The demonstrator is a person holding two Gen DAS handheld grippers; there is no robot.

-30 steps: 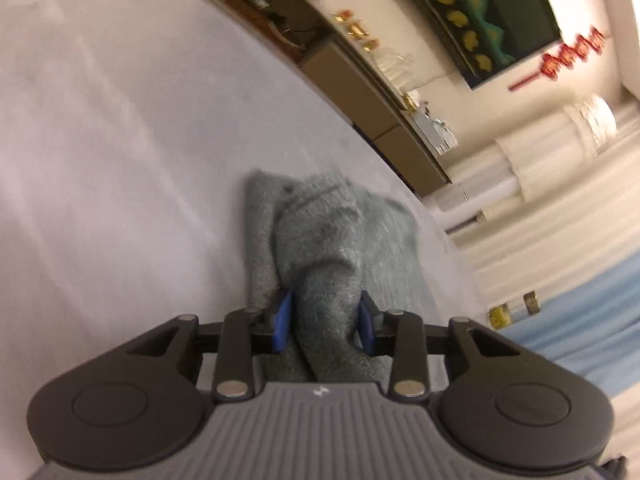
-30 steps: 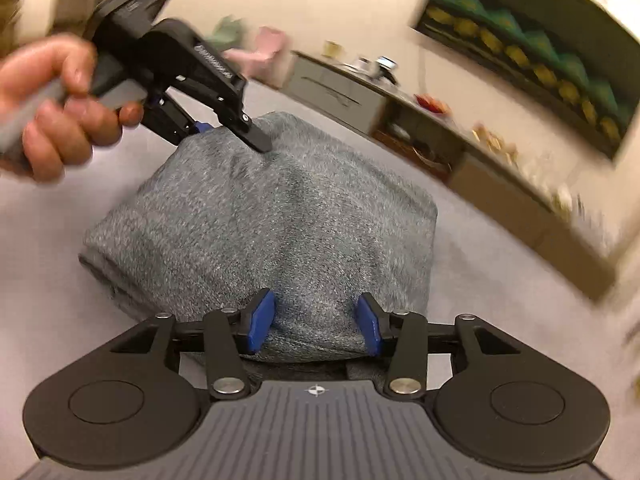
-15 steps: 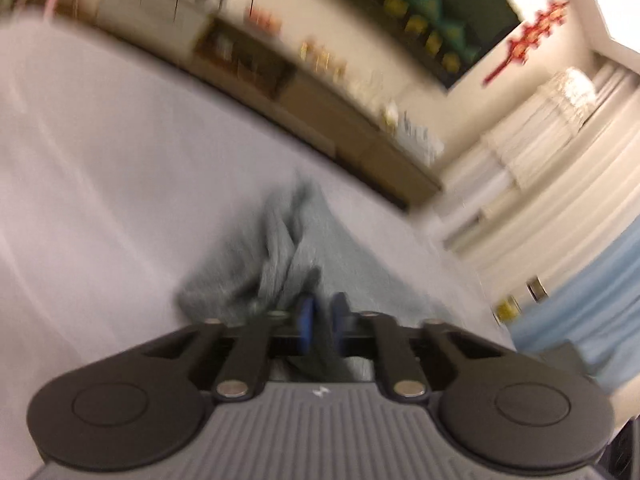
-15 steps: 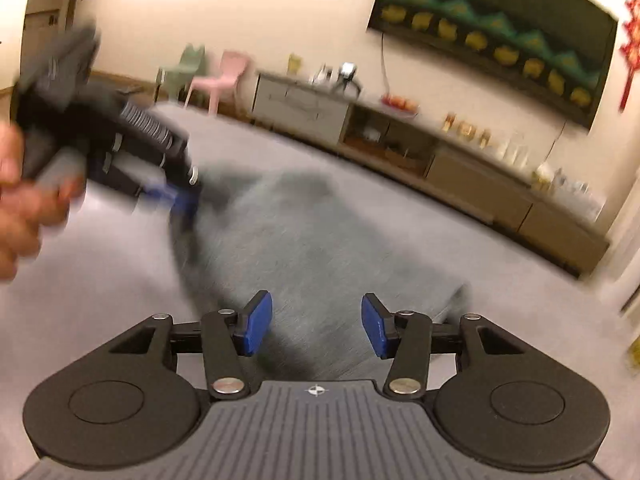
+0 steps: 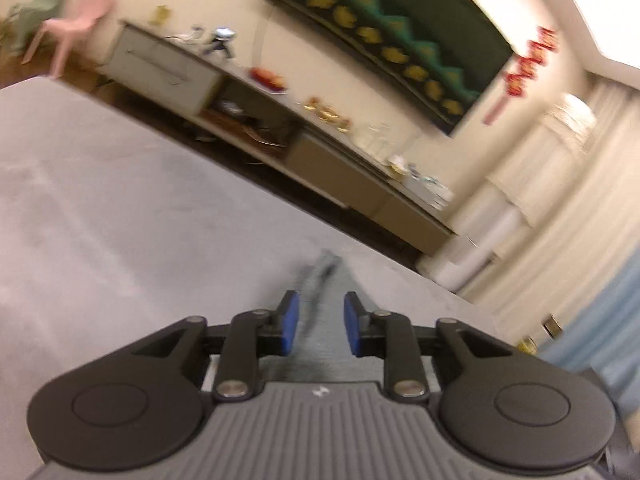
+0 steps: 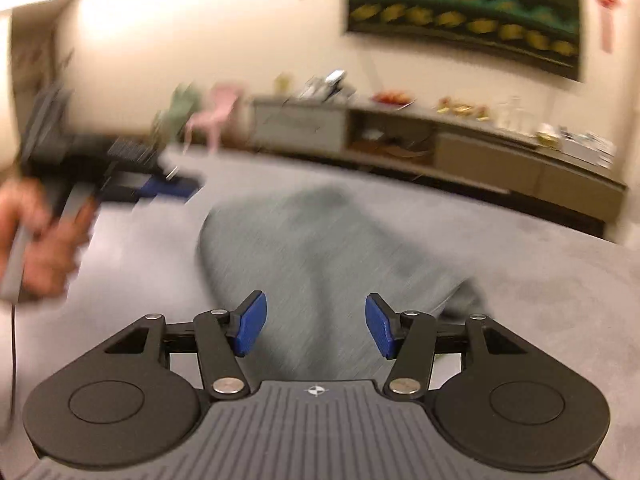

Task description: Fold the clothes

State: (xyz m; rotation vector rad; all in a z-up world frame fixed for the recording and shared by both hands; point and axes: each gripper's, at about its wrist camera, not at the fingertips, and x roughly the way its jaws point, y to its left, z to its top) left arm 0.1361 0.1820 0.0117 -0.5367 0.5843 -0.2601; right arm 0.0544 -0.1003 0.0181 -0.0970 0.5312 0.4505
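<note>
A grey knit garment [image 6: 320,240] lies bunched on the pale cloth-covered surface [image 6: 540,300]. My right gripper [image 6: 316,328] hovers over its near edge with its jaws opening. The cloth shows in the gap below, and the blue pads [image 6: 252,326] do not touch it. In the left wrist view, only a blurred strip of the garment [image 5: 320,280] shows beyond my left gripper [image 5: 320,326]. Its jaws are also opening, with the pads clear of the cloth. The right wrist view shows the left gripper [image 6: 172,188], blurred, at the garment's left, held by a hand [image 6: 44,256].
A long low sideboard [image 6: 480,152] with small items on top runs along the far wall beyond the surface's far edge. Pale chairs [image 5: 76,16] stand at the far left. Curtains [image 5: 560,220] hang at the right. Bare pale surface [image 5: 100,220] lies left of the garment.
My left gripper, pinched on a fold of the garment half a second ago, has let go and risen. My right gripper has also lifted and rolled, so the garment sits lower and flatter.
</note>
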